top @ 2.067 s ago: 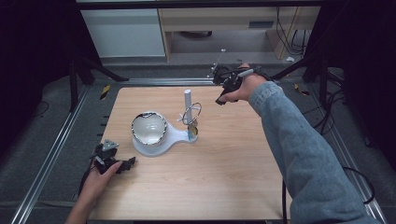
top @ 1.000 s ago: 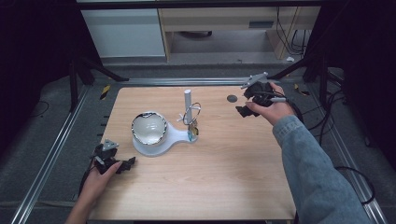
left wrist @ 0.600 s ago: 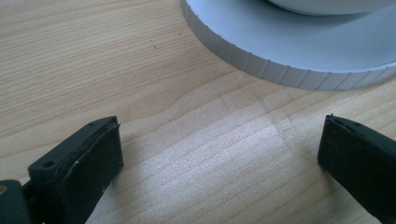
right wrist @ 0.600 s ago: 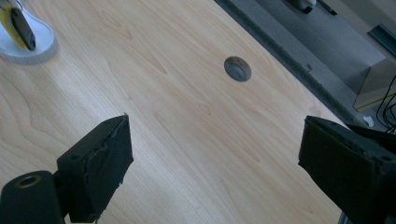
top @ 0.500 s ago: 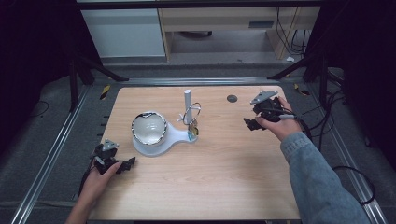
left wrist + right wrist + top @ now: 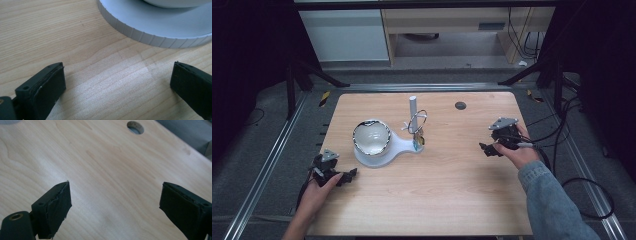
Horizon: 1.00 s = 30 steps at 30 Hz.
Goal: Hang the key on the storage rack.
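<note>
A white stand (image 6: 399, 146) lies in the middle of the wooden table (image 6: 437, 195). It carries a shiny bowl (image 6: 371, 136) on its round base, and a white post (image 6: 413, 107) with a metal ring (image 6: 417, 121) and small hanging bits rises at its other end. My left gripper (image 6: 343, 176) rests at the table's left front edge, open, its jaws wide apart over bare wood with the stand's ribbed rim (image 6: 140, 35) just ahead. My right gripper (image 6: 488, 148) sits low at the right side of the table, open and holding nothing.
A round cable hole (image 6: 460, 105) (image 6: 135, 127) is set in the table at the far right. Metal rails (image 6: 272, 160) run along both sides of the table, and cables (image 6: 582, 185) trail on the floor at the right. A cabinet stands behind the table.
My right gripper has come back from the far side of the table, moving right and toward me, down to the right edge. The left gripper has stayed put.
</note>
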### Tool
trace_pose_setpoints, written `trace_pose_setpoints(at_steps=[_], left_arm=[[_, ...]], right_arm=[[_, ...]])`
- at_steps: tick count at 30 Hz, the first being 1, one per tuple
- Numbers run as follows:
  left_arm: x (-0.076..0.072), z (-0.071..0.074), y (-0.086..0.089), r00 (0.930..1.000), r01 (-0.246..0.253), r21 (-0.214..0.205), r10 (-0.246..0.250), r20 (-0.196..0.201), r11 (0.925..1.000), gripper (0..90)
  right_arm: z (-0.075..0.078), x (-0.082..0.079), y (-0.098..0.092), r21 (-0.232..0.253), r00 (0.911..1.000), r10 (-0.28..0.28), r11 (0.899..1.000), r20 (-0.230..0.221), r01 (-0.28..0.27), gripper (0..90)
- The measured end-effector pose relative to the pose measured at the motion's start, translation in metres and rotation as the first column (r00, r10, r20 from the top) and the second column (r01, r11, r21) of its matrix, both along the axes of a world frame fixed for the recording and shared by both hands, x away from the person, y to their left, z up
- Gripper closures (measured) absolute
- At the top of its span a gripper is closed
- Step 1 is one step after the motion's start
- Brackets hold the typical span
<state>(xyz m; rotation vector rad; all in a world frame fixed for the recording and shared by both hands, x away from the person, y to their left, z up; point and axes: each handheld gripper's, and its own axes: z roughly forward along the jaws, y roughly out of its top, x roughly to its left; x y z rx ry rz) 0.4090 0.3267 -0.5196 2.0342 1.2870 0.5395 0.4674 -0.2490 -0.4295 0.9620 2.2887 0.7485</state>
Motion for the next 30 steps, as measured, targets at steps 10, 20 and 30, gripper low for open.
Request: trace_pose_setpoints(at_steps=[10, 20, 30], left_arm=[[0.000, 0.000, 0.000, 1.0000, -0.001, 0.001, 0.001, -0.001, 1.0000, 0.0], [0.000, 0.000, 0.000, 1.0000, -0.003, -0.002, 0.003, 0.000, 1.0000, 0.0], [0.000, 0.000, 0.000, 1.0000, -0.002, -0.002, 0.002, 0.000, 1.0000, 0.0]], right_arm=[[-0.037, -0.011, -0.004, 0.050, 0.9978, -0.021, 0.998, -0.063, 0.024, 10.4], [-0.061, -0.003, -0.026, 0.166, 0.9864, -0.123, 0.976, -0.110, 0.140, 10.3], [-0.076, 0.000, -0.030, 0.211, 0.9793, -0.170, 0.959, -0.109, 0.190, 3.5]])
